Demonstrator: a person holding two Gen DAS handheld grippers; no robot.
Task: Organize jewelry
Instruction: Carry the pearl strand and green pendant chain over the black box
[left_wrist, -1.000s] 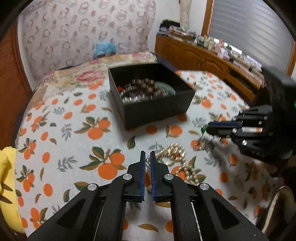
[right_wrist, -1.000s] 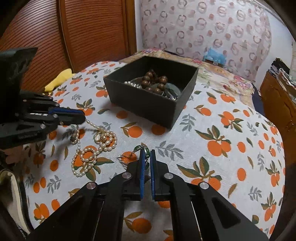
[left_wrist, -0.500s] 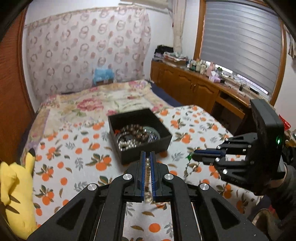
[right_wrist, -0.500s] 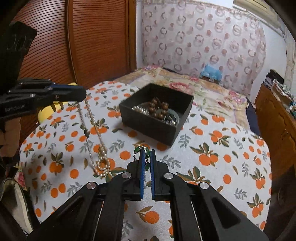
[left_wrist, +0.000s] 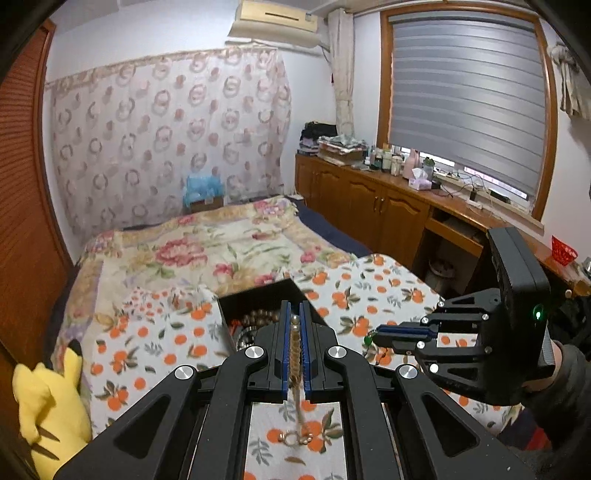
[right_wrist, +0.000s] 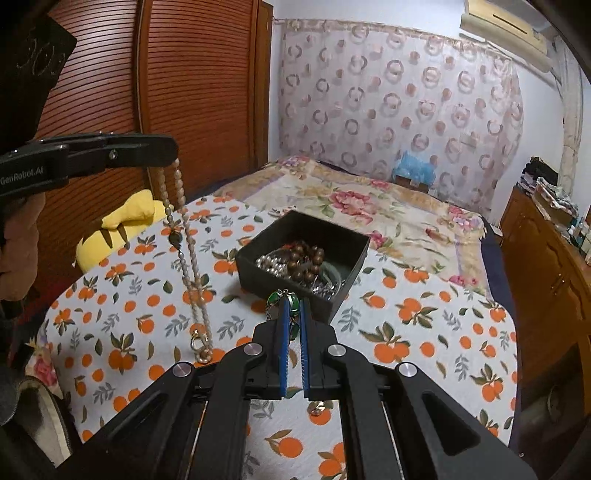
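Observation:
My left gripper (left_wrist: 294, 308) is shut on a pearl necklace (left_wrist: 294, 334), whose beads sit between the blue pads. In the right wrist view the left gripper (right_wrist: 173, 151) is up at the left and the pearl necklace (right_wrist: 186, 236) hangs from it in a long loop, its clasp end just above the orange-print cloth (right_wrist: 424, 332). My right gripper (right_wrist: 294, 304) is shut on a green-stone chain (right_wrist: 275, 297). The left wrist view shows the right gripper (left_wrist: 378, 334) at the right with the green-stone chain (left_wrist: 368, 339) dangling. An open black box (right_wrist: 258, 275) of beads and silver pieces stands ahead.
A yellow plush toy (right_wrist: 122, 221) lies at the bed's left edge by the ribbed wooden door (right_wrist: 184, 74). Low wooden cabinets (left_wrist: 369, 206) with bottles run along the right. A flowered blanket (left_wrist: 221, 243) covers the far bed. The black box (left_wrist: 255, 301) sits beyond my left fingers.
Both grippers have risen. The pearl necklace went from a heap on the cloth to a hanging loop. The green-stone chain came up with the right gripper. Both views tilted up.

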